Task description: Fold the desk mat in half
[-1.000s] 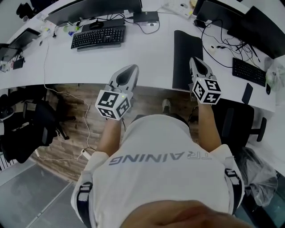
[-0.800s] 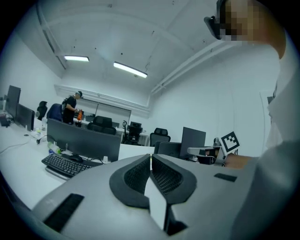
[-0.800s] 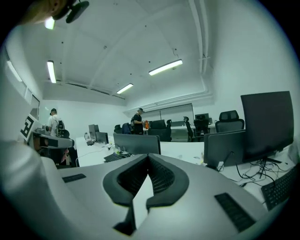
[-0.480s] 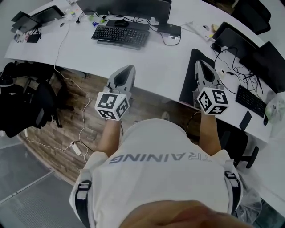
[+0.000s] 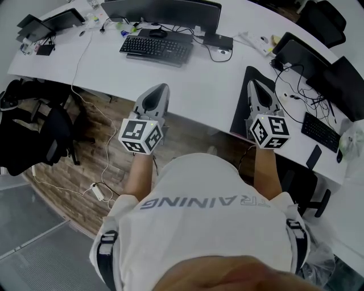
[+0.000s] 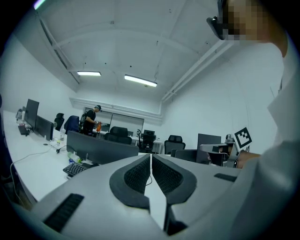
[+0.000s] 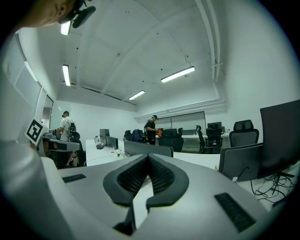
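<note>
Where the left gripper view looks along its own jaws, we see the two dark ribbed pads (image 6: 135,177) of the left gripper (image 6: 150,157) closed tip to tip, with only a thin seam between them and nothing caught in it. The right gripper (image 7: 148,157) reads the same in its own view: its pads (image 7: 162,176) meet at the tips and clamp nothing, and the bare white desk shows through the gap lower down. Both views look out level across the office, past monitors and chairs to people standing at far desks. From the head view we see the left gripper (image 5: 161,87) held over the near edge of the white desk (image 5: 199,79), its marker cube (image 5: 140,135) toward the person's body. The right gripper (image 5: 252,84) lies over the black desk mat (image 5: 239,111), which rests on the desk at its near edge with its long side running away from the person; whether the closed tips touch the mat we cannot tell. Further out a black keyboard (image 5: 155,48) sits before a monitor (image 5: 162,10) to the left of the mat, and a second keyboard (image 5: 321,132) lies off to the right.
</note>
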